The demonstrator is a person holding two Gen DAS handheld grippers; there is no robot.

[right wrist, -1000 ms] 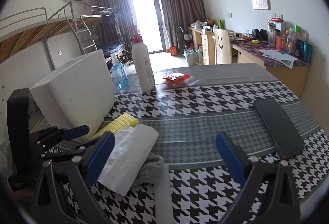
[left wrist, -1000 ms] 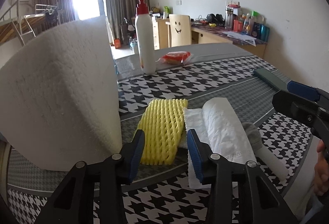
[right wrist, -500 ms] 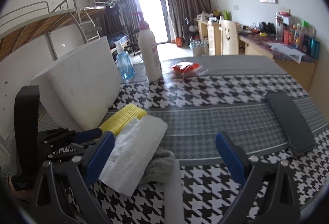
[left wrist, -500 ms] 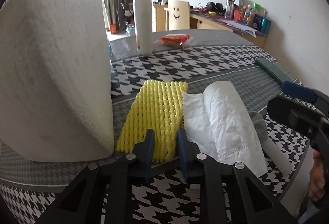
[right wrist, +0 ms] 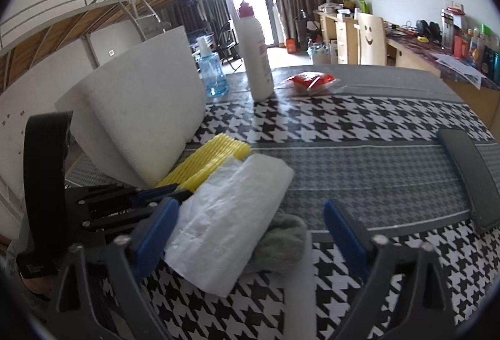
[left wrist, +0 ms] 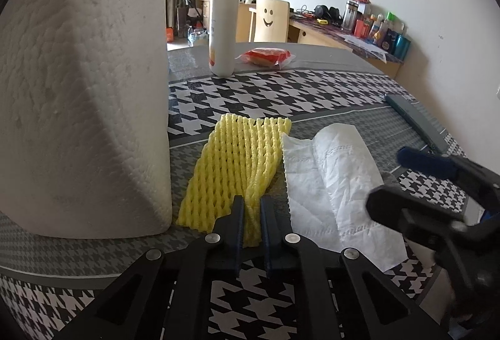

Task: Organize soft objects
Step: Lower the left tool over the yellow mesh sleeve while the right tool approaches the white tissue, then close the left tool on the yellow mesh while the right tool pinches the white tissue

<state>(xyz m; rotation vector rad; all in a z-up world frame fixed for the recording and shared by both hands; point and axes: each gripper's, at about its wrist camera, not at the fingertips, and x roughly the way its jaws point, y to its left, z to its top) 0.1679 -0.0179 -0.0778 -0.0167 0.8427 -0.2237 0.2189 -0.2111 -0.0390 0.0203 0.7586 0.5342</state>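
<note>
Hidden or unclear: the grey cloth [right wrist: 282, 241] lies mostly under the tissue [right wrist: 231, 215], only its near edge showing in the right wrist view; the foam block [left wrist: 84, 109] runs off the left wrist frame at top and left and hides the blue bottle [right wrist: 212, 71] from that view; a dark flat case [right wrist: 472, 180] is cut at the counter's right edge; the far desk clutter is too small to make out. Your left gripper [left wrist: 251, 216]: fingers [left wrist: 237, 227] drawn nearly together, pinching the near edge of the yellow net [left wrist: 237, 165], which bunches up between them; the rest of the net lies flat on the counter [left wrist: 281, 96], just beside the foam block and touching the tissue's left edge. Your right gripper [right wrist: 250, 241]: fingers [right wrist: 154, 235] spread wide, holding nothing, poised over the near end of the tissue and cloth; whether the left pad touches the tissue cannot be told. Behind, on the counter: pump bottle [left wrist: 222, 24], upright; red packet [left wrist: 265, 56] near it.
</note>
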